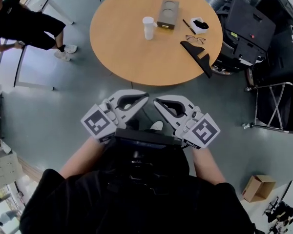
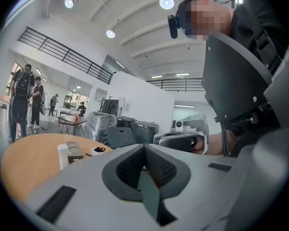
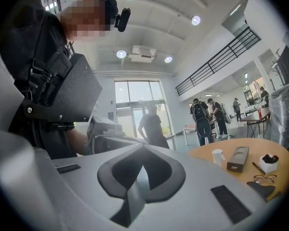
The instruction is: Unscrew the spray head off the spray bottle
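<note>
Both grippers sit low in the head view, just in front of the wearer's chest and off the tabletop (image 1: 132, 57). The left gripper (image 1: 143, 98) and the right gripper (image 1: 158, 102) lean tip toward tip, nearly touching. The left gripper's own view shows its fingers (image 2: 161, 168) pressed together with nothing between them (the right gripper's fingers (image 3: 119, 171) look just the same).

The white spray bottle (image 1: 148, 27) stands upright on the round wooden tabletop in the upper middle of the frame. It is well apart from both grippers, with its spray head on top. Just right of it lies a grey case (image 1: 168, 13). Further right are a pair of glasses (image 1: 195, 38) and a black wedge-shaped object (image 1: 200, 56).

A second person (image 1: 24, 26) in black stands at upper left. A cardboard box (image 1: 258, 187) sits on the floor at lower right.
</note>
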Demonstrator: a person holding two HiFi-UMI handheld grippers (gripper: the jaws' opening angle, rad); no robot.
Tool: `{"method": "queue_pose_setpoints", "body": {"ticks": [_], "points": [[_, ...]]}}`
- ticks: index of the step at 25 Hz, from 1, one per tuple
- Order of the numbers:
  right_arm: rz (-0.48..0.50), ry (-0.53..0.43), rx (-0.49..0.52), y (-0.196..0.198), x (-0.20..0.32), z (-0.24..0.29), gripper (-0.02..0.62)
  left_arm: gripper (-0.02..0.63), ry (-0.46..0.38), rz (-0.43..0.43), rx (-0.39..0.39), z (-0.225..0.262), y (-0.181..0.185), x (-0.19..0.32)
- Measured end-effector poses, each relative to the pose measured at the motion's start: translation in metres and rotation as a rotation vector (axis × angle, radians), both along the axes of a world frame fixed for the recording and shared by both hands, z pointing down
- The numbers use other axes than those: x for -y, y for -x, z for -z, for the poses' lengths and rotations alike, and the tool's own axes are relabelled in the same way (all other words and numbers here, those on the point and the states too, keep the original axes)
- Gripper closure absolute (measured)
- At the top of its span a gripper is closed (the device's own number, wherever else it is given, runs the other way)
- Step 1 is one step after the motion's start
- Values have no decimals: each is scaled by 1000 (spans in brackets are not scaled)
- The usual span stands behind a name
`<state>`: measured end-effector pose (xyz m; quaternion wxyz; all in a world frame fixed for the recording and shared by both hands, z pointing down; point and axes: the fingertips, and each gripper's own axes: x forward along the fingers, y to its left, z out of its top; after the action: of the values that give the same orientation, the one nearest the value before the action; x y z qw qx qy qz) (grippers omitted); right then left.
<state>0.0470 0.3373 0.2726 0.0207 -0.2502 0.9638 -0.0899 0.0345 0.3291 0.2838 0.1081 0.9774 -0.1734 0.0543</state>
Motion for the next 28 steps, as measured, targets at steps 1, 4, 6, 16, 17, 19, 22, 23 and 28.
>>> {"method": "queue_pose_setpoints", "body": {"ticks": [1,4,6,16,17,19,22,23,28], "points": [[-4,6,-9,4,3,-1,595,591,-4,-6,-10,1,2,5],[-32,0,-21,16,21,-2,595,589,-20,-32,-24,0,15,24],[-51,-2,-31,28,34,-1,595,591,-25,-55,-30,1,26,37],[-94,52,-111,118,103,-11,595,589,-49,-106,-23,0,122,111],[-92,54,-106,131,110,-7,595,589,-45,-109,-23,-1,131,118],[-97,52,-99,153,124,-4,595,591,-39,-121,-26,-4,147,131],[-115,58,-108,177,141,-7,595,591,-37,-146,-41,-7,168,147],[-120,61,-111,185,146,-7,595,591,-35,-152,-45,-7,174,151],[-146,69,-117,215,167,-6,595,591,-32,-183,-44,-8,201,170]]}}
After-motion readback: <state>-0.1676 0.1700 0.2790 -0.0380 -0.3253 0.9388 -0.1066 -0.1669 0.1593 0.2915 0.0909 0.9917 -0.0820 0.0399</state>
